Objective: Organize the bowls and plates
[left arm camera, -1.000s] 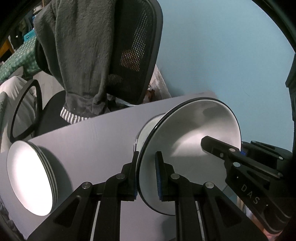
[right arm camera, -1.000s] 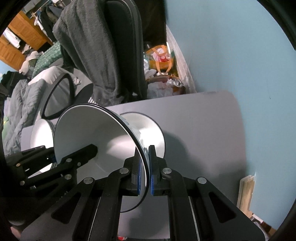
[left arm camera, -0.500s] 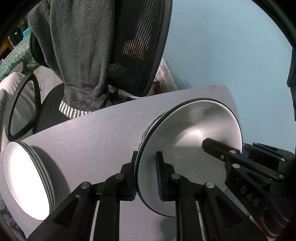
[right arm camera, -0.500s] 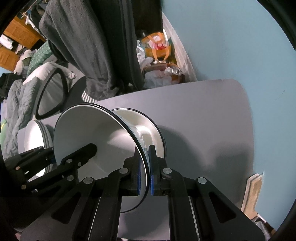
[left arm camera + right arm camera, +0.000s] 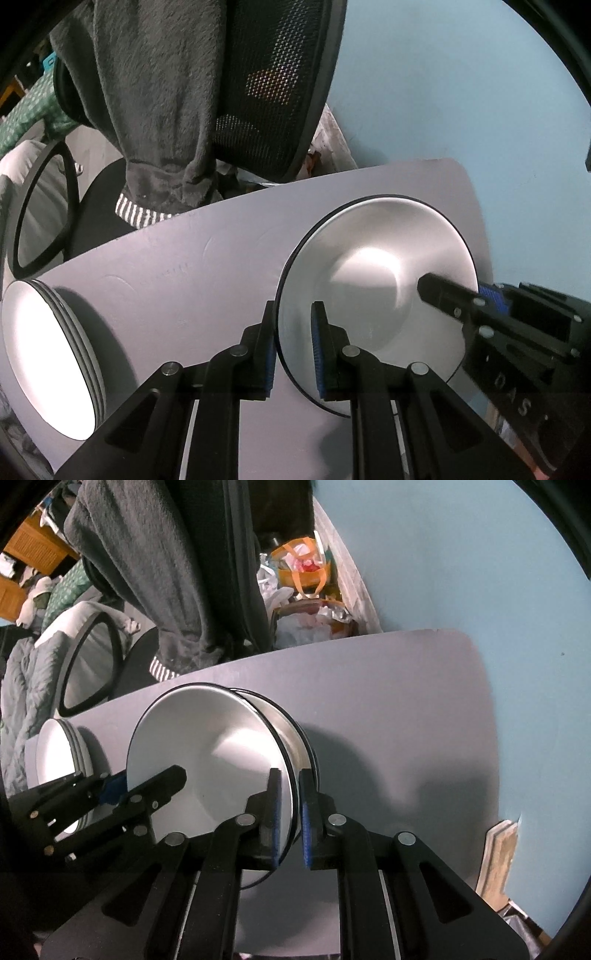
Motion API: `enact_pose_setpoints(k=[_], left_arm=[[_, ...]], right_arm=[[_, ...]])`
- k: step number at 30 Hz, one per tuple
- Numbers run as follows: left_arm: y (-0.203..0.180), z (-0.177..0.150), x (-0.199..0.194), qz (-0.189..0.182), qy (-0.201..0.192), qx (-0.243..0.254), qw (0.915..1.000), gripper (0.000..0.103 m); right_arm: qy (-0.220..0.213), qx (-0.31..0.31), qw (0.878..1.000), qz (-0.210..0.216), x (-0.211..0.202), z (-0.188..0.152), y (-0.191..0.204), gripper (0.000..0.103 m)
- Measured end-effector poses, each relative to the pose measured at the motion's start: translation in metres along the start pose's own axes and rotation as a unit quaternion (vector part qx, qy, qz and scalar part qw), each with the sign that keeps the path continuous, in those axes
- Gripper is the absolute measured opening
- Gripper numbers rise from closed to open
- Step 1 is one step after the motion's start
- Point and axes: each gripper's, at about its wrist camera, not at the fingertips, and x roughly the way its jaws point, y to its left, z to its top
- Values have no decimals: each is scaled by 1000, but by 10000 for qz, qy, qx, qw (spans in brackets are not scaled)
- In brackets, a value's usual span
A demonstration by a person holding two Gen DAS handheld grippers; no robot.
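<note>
Left wrist view: grey worktop (image 5: 207, 295) against a pale blue wall (image 5: 461, 92). A white bowl with a dark rim (image 5: 373, 280) sits on the right half of the worktop. The left gripper (image 5: 293, 347) straddles its near rim, one finger inside and one outside; a gap shows on both sides of the rim, so whether the pads press on it cannot be told. The right gripper (image 5: 491, 299) reaches in from the right edge onto the opposite rim, blocking part of the bowl. One plate stack (image 5: 48, 354) lies far left, about three dark rims showing, well apart from the bowl. Behind the worktop stands one mesh office chair (image 5: 280, 85) with a grey garment (image 5: 155, 92) draped over it.

Right wrist view: the bowl (image 5: 210, 760) is nested in a stack of bowls (image 5: 295, 731); about two more rims show beneath, exact count unclear. The right gripper (image 5: 290, 812) has just been easing apart, rim between its fingers, a thin gap beside it. The left gripper (image 5: 110, 790) holds the far rim and half hides the plate stack (image 5: 59, 753). An orange bag (image 5: 303, 568) lies among the clutter beyond the worktop's far edge.
</note>
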Motion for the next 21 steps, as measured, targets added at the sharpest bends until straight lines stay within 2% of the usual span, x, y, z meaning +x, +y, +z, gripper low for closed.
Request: enact_pose_setpoints(k=[4, 10, 14, 18, 21], left_arm=[[2, -1, -3, -3, -52, -47, 10000, 15], [1, -4, -11, 1, -173, -89, 9998, 19], [0, -5, -14, -52, -183, -114, 9998, 19], [-3, -5, -20, -66, -242, -123, 9996, 19], [-6, -7, -29, 19, -397, -68, 9992, 24]], right_arm=[[-15, 2, 10000, 35, -2, -1, 0, 13], [-120, 4, 9999, 119, -8, -1, 1, 23], [-269, -45, 9996, -28, -15, -1, 2, 33], [-345, -56, 9994, 43, -21, 0, 1, 33], [-427, -111, 9990, -5, -26, 0, 3, 33]])
